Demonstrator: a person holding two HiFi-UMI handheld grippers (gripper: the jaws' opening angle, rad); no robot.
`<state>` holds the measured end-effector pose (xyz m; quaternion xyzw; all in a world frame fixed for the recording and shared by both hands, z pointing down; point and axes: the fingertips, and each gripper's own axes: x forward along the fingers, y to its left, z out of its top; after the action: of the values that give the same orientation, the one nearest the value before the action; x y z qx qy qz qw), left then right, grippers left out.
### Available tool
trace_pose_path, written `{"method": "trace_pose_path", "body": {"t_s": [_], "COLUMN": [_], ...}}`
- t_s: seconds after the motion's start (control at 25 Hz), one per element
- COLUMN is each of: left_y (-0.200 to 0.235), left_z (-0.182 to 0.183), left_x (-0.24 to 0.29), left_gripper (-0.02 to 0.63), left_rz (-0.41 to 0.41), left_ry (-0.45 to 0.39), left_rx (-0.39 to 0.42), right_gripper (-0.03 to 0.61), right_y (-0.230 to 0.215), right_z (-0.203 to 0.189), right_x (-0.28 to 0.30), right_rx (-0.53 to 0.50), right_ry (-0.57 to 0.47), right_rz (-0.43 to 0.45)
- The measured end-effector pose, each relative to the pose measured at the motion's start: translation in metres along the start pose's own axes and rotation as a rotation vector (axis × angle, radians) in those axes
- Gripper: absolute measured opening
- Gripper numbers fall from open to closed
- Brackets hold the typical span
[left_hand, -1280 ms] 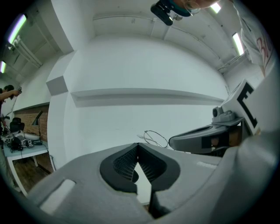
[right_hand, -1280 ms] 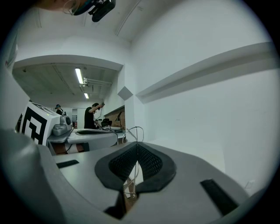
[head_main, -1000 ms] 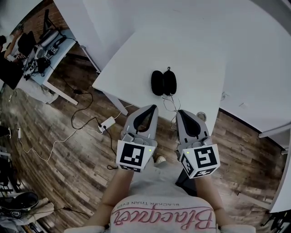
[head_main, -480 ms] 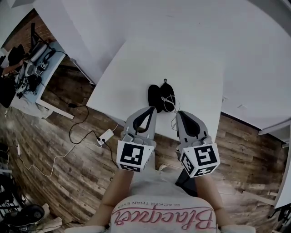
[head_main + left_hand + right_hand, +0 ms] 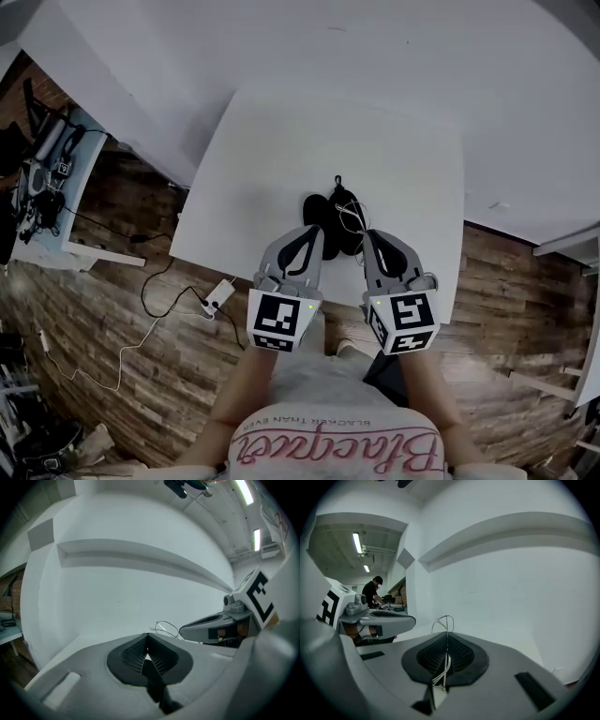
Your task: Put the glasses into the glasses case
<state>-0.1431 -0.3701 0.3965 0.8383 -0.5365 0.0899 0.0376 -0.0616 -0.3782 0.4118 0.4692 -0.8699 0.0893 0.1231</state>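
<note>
A black glasses case lies open on the white table, near its front edge. My right gripper is shut on thin wire-framed glasses, whose frame sticks out past the fingertips over the right half of the case. In the right gripper view the glasses run between the closed pads of the right gripper. My left gripper is shut with nothing in it, its tip at the case's left half. In the left gripper view, beyond the left gripper, the glasses poke out beside the right gripper.
The table's front edge runs just under both grippers, with wood floor below. A power strip and its cable lie on the floor at left. A cluttered desk stands far left. A person is working in the background.
Both grippers have moved forward over the table, and their tips now reach the open case. The right gripper still holds the glasses.
</note>
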Motion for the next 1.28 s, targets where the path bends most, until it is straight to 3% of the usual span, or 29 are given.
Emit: {"method": "trace_pose_path", "body": {"t_s": [0.48, 0.84, 1.28], "left_y": [0.026, 0.039, 0.045], "left_z": [-0.057, -0.076, -0.087], "left_x": [0.055, 0.074, 0.078], "left_gripper": [0.005, 0.005, 0.005], "left_rz": [-0.139, -0.198, -0.258], "left_ry": [0.102, 0.149, 0.169], "left_rx": [-0.028, -0.056, -0.086], "right_gripper": [0.014, 0.014, 0.014], "right_y": [-0.025, -0.033, -0.042], "right_z": [-0.070, -0.113, -0.140], "right_x": [0.080, 0.111, 0.132], "right_rx": [0.172, 0.203, 0.161], "right_ry": [0.229, 0.395, 0.485], "right_rz": [-0.046, -0.104, -0.168]}}
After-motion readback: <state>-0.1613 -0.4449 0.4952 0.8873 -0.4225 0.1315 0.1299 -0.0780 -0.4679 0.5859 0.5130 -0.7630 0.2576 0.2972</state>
